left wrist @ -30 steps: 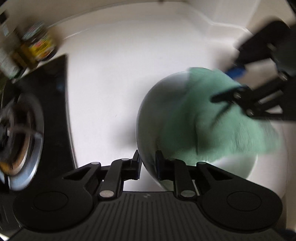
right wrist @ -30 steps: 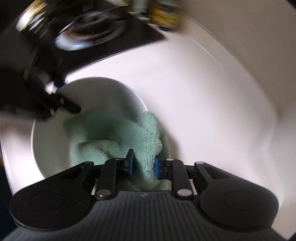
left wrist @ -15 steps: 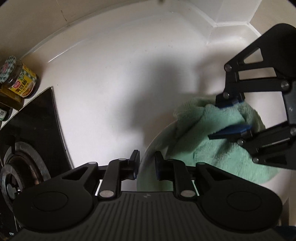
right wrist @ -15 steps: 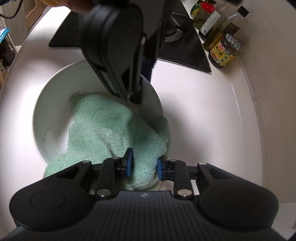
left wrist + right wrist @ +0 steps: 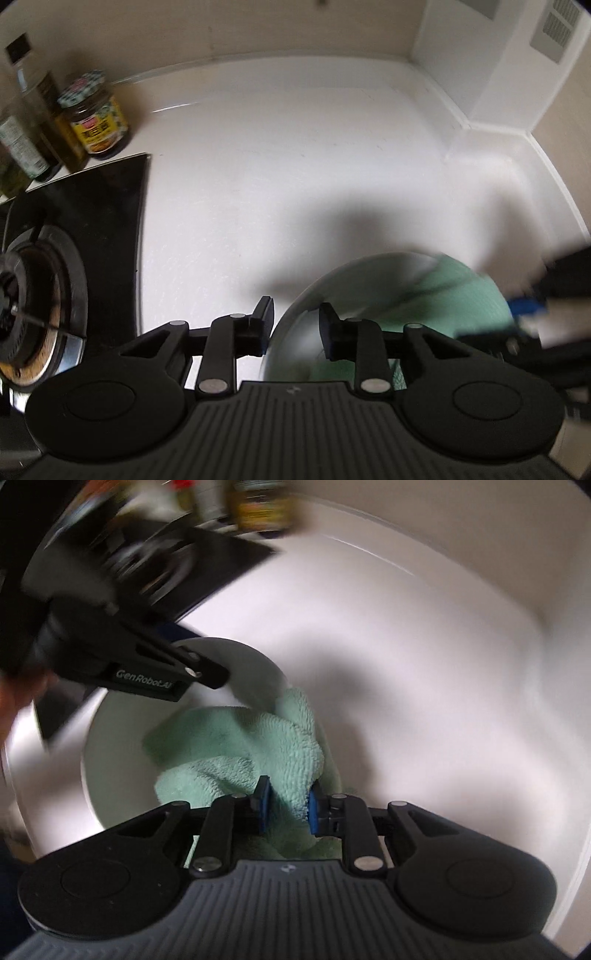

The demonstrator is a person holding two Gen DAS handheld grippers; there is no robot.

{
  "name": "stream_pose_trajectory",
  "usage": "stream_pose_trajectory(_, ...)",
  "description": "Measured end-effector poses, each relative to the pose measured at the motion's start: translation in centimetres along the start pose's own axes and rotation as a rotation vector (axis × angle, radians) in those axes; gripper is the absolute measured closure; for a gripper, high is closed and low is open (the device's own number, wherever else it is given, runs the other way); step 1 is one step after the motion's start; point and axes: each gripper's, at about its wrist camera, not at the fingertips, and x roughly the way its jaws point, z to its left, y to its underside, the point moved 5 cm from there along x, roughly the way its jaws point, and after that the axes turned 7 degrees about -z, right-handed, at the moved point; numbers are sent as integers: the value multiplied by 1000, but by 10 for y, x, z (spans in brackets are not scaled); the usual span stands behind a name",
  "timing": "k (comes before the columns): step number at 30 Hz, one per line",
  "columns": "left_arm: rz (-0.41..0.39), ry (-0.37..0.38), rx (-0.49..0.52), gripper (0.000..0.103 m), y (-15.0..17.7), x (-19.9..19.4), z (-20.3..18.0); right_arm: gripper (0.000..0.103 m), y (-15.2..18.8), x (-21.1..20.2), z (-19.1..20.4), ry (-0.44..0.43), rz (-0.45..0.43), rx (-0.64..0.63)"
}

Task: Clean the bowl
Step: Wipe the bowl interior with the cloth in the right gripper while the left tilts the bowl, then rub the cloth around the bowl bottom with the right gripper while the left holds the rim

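Observation:
A white bowl (image 5: 110,760) sits on the white counter with a green cloth (image 5: 236,746) bunched inside it. My right gripper (image 5: 286,805) is shut on the cloth and presses it into the bowl. My left gripper (image 5: 293,325) is shut on the bowl's near rim (image 5: 288,328), one finger outside and one inside. In the left wrist view the cloth (image 5: 461,295) shows blurred inside the bowl, with the right gripper (image 5: 524,314) at the far right. In the right wrist view the left gripper (image 5: 207,679) reaches the bowl's far rim.
A black gas hob (image 5: 55,277) lies left of the bowl. A sauce jar (image 5: 94,114) and bottles (image 5: 29,122) stand at the back left by the wall. The white counter (image 5: 295,166) runs back to a wall and a corner at the right.
The right gripper has swept the cloth around inside the bowl. The left gripper has kept hold of the rim while the bowl shifted and turned. Both views are motion-blurred now.

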Motion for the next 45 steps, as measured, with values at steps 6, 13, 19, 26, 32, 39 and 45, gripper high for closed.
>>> stream_pose_trajectory(6,-41,-101,-49,63,7,-6,-9,77,44,-15,19,8,-74,465)
stream_pose_trajectory(13,52,-102,91,78,19,-15,-12,77,29,-9,14,-25,-29,229)
stream_pose_trajectory(19,166,48,285,85,15,-10,-23,82,-7,-3,7,-12,63,-371)
stream_pose_trajectory(26,200,58,499,84,-4,6,-46,80,-36,12,15,-109,110,-971)
stream_pose_trajectory(32,236,133,408,88,-27,16,-39,80,-47,17,18,-174,106,-1107)
stream_pose_trajectory(39,165,218,37,81,-27,14,-4,81,-43,9,3,-121,58,-759)
stream_pose_trajectory(45,105,157,-11,76,-20,7,-11,81,-20,-10,0,-23,5,-393)
